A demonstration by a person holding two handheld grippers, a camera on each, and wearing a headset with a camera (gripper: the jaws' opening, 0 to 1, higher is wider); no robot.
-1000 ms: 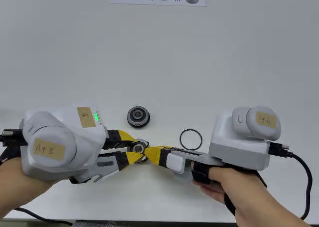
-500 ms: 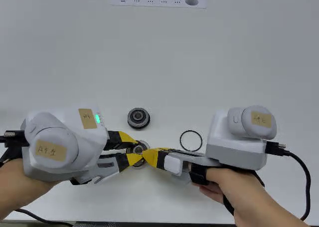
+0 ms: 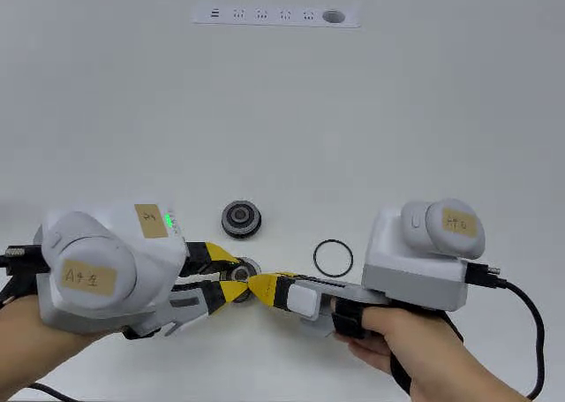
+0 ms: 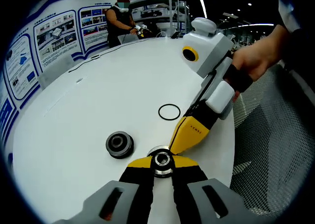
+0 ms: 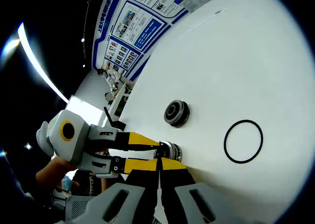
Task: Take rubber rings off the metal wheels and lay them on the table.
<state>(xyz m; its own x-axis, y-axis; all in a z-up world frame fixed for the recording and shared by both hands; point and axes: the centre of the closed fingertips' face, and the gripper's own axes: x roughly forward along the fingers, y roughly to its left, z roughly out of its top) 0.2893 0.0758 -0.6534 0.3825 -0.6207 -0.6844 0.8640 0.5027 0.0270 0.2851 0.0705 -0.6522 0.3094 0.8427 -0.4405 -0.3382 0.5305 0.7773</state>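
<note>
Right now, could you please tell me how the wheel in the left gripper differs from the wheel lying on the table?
The held wheel is clamped by the left gripper, with the right gripper touching it; the table wheel lies free on the table. The held wheel's rim looks shiny metal; the table wheel's rim looks black. Both are small and round.

Head view: a white power strip (image 3: 275, 15) lies flat near the far edge of the white counter (image 3: 397, 137), with a row of sockets and a round part at its right end. Left gripper view: blue-framed posters (image 4: 54, 34) line the wall beyond the counter. A person (image 4: 120, 17) stands beside shelving (image 4: 165, 2), under ceiling lights (image 4: 202, 6). A mesh-patterned floor (image 4: 275, 150) borders the counter.
</note>
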